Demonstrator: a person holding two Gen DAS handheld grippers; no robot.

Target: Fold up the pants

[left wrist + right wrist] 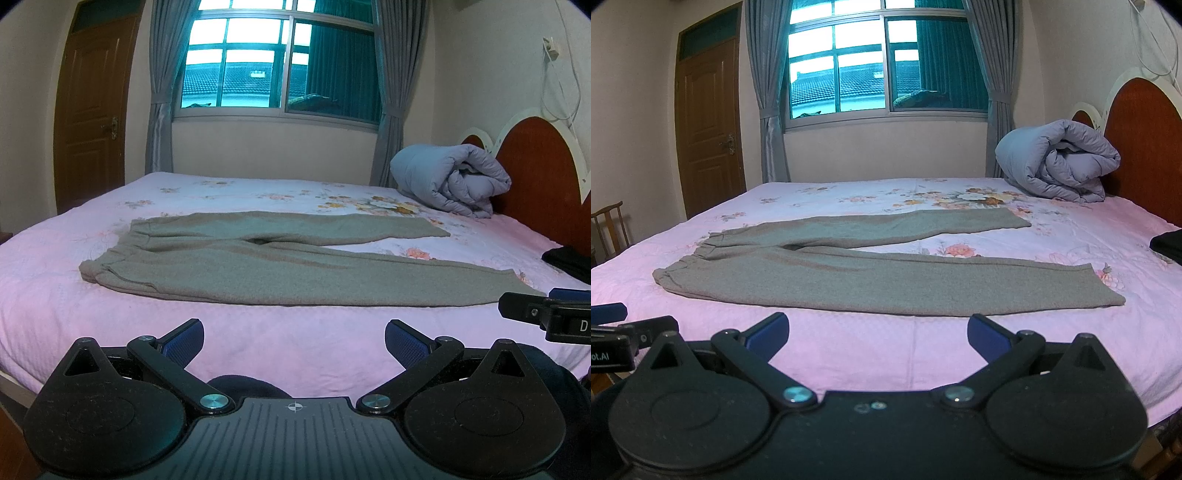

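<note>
Grey pants (pixel 258 269) lie flat on the pink floral bed sheet (pixel 110 325), waistband to the left, both legs spread toward the right in a narrow V. They also show in the right wrist view (pixel 849 280). My left gripper (pixel 294 341) is open and empty, above the near bed edge, short of the pants. My right gripper (pixel 877 334) is open and empty, also just short of the near leg's edge. A finger of the right gripper shows at the left wrist view's right edge (pixel 524 308).
A rolled grey-blue quilt (pixel 450 181) sits at the head of the bed by the red headboard (pixel 539 170). A dark garment (pixel 569 260) lies at the bed's right edge. A window, curtains and a wooden door (pixel 92 110) are behind. A chair (pixel 611 229) stands at left.
</note>
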